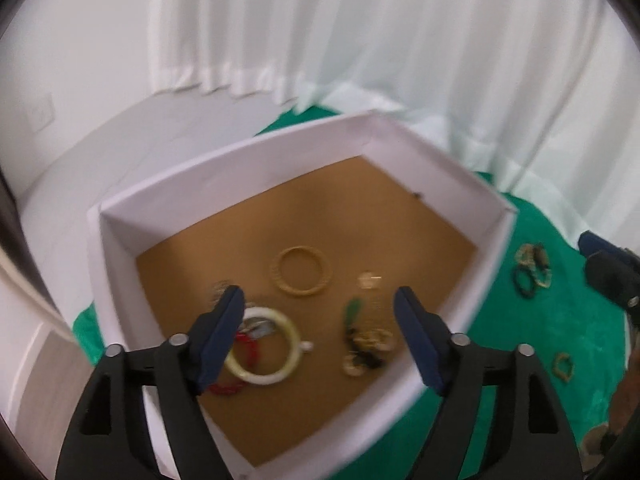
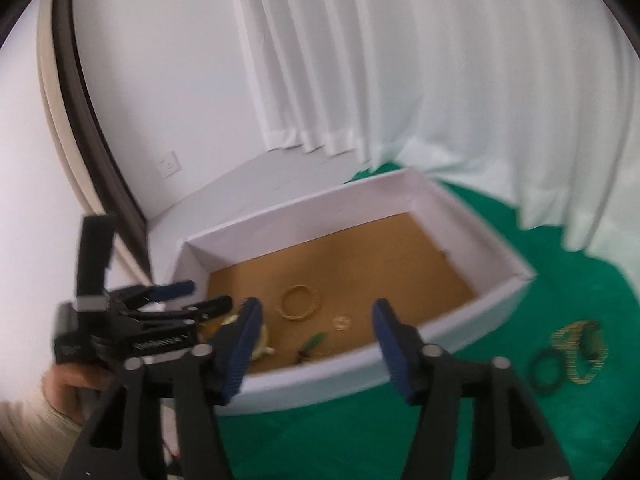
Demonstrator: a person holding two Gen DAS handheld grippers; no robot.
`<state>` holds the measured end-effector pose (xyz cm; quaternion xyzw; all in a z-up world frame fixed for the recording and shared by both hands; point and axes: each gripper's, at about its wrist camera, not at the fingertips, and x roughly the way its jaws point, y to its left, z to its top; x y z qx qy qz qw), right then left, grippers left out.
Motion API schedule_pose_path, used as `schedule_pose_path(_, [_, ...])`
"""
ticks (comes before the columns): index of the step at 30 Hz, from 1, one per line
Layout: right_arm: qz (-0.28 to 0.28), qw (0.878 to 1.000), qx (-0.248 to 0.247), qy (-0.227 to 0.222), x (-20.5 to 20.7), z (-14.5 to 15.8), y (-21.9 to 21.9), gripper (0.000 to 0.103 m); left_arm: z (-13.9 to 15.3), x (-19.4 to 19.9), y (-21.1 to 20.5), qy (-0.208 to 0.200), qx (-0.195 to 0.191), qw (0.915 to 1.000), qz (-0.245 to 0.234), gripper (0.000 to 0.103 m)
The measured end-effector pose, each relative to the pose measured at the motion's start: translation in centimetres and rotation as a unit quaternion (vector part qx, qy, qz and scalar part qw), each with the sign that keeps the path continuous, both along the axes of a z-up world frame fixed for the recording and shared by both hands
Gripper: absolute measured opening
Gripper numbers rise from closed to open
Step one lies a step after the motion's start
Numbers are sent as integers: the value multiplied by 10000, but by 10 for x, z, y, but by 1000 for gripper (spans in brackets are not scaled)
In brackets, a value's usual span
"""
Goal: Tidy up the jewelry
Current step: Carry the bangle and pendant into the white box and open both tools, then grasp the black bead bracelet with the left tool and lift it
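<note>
Left hand-held gripper [image 1: 320, 304] is hanging over the white box [image 1: 236, 156] w/ its blue fingers [image 1: 224, 332] spread wide apart, nothing between them, not touching anything afaict. Below it, on the brown floor of the box: a cream bangle [image 1: 266, 346] lower left w/ a red bracelet [image 1: 248, 350] tangled under it, a gold bangle [image 1: 302, 271] mid-frame, a green pendant piece [image 1: 354, 310] and a small messy pile of gold and dark bits [image 1: 368, 350] lower centre. Blurry, so can't say more abt those.

Right hand-held gripper [image 2: 316, 320] is also wide apart and empty, sitting in front of the box's near wall [image 2: 352, 364], over the green cloth [image 2: 360, 432] on the worktop. The left tool shows at mid-left of the right wrist view, held in a hand [image 2: 66, 384].

Outside the box, on the cloth at lower right of that view: a dark bracelet [image 2: 546, 372] touching a gold beaded bunch [image 2: 578, 350]. One more small gold bracelet [image 1: 563, 366] lies by itself at the right edge of the left wrist view.

Room-wise: box walls stand up all round, back half of the box floor is bare, white curtain [image 2: 440, 80] right behind.
</note>
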<state>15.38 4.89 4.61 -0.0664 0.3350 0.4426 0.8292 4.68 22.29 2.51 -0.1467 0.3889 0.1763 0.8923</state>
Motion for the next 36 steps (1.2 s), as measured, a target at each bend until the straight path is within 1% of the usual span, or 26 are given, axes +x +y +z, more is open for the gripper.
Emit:
schedule_pose_path(2, [-176,9996,-98,-221,-10,-4,-22,62,3,-1,-25,-150,72,9995,-253,88])
schedule_pose_path(3, [-323,9986,-236,-347,-17,-13,-38,62,1,-1,-43,-207,61,9988,-441,92])
schedule_pose_path(5, [-558,9964,-450,-451,-26,-30,-61,62,-8,1,-70,-216,-82,9968,-763,93])
schedule_pose_path(7, [-913,9921,-736,-455,-35,-54,-94,62,-23,7,-97,-123,-233,9933,-1127,93])
schedule_pose_path(8, [-1119,9890,-871,-422,-40,-69,-113,62,-33,11,-111,-18,-269,9910,-1314,93])
schedule_pose_path(9, [-1244,9869,-949,-395,-42,-77,-125,62,-47,15,-129,163,-260,9879,-1520,93])
schedule_pose_path(11, [-1643,9785,-1212,-302,-51,-102,-158,62,-68,22,-154,351,-227,9824,-1822,93])
schedule_pose_path(13, [-2121,9658,-1479,-197,-58,-127,-195,62,-91,28,-179,471,-181,9760,-2120,93])
schedule_pose_path(15, [-2453,9560,-1610,-22,-61,-143,-223,62,-111,34,-198,661,-158,9704,-2318,93])
schedule_pose_path(18, [-2888,9436,-1598,245,-64,-159,-259,62,-129,34,-218,883,-77,9640,-2505,93])
schedule_pose_path(20, [-3080,9382,-1541,347,-65,-164,-276,62,-136,35,-225,984,8,9617,-2557,93])
schedule_pose_path(25, [-3344,9311,-1403,381,-57,-175,-299,62,-138,40,-230,1073,113,9608,-2555,93])
schedule_pose_path(29, [-3430,9290,-1301,495,-48,-181,-304,62,-134,51,-233,1135,175,9580,-2626,93])
schedule_pose_path(32, [-3483,9275,-1158,708,-44,-190,-309,62,-121,70,-242,1052,244,9545,-2779,93])
schedule_pose_path(34, [-3520,9276,-1045,689,-47,-190,-311,62,-105,89,-251,907,286,9523,-2901,93])
schedule_pose_path(35, [-3525,9278,-1022,671,-49,-189,-312,62,-97,100,-256,844,290,9500,-2992,93])
schedule_pose_path(36, [-3531,9279,-1002,654,-50,-190,-312,62,-91,117,-265,803,288,9457,-3138,95])
